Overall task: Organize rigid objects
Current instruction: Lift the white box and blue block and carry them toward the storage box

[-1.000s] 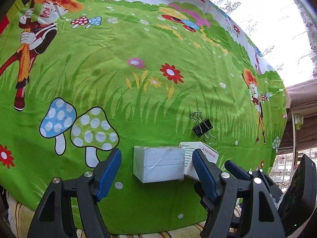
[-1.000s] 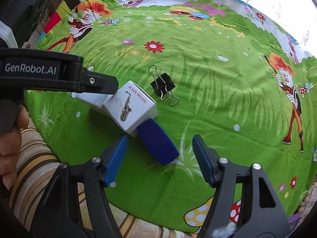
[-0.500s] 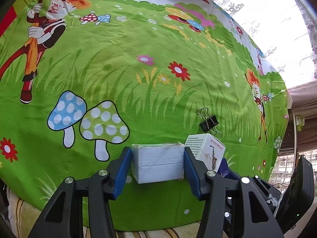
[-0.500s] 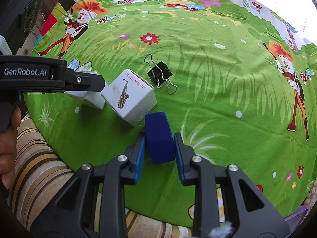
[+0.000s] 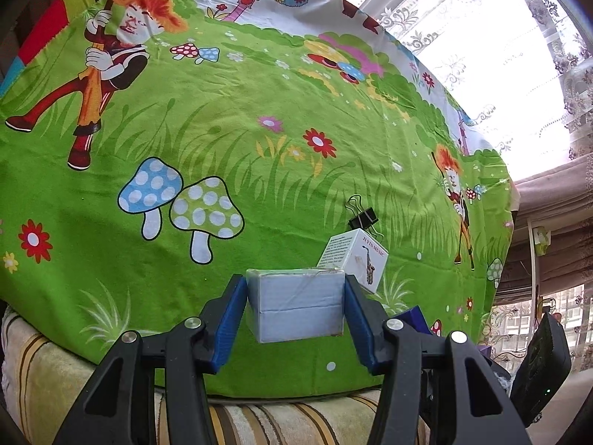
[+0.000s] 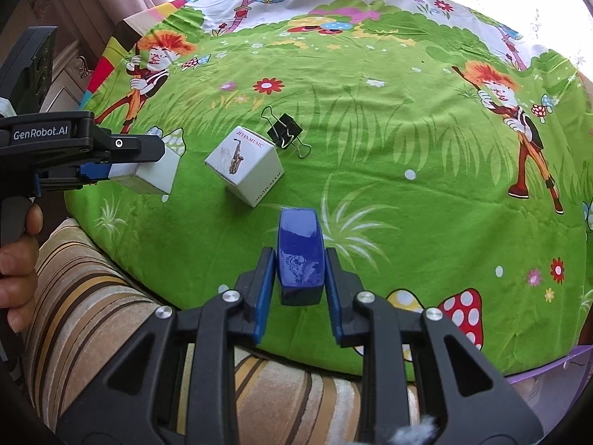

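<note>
The left hand-held gripper clamps a plain white box by its two ends, near the counter's front edge; the right hand-held gripper pinches a dark blue block by its long sides, close to the same edge; just behind, a white saxophone-printed box sits beside a black binder clip.

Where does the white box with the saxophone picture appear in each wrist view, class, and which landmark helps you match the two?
Left wrist: saxophone box, lower centre-right, behind the gripped plain white box.
Right wrist: saxophone box, left of centre, lying free on the cloth.
Shared landmark: black binder clip just beyond it.
</note>
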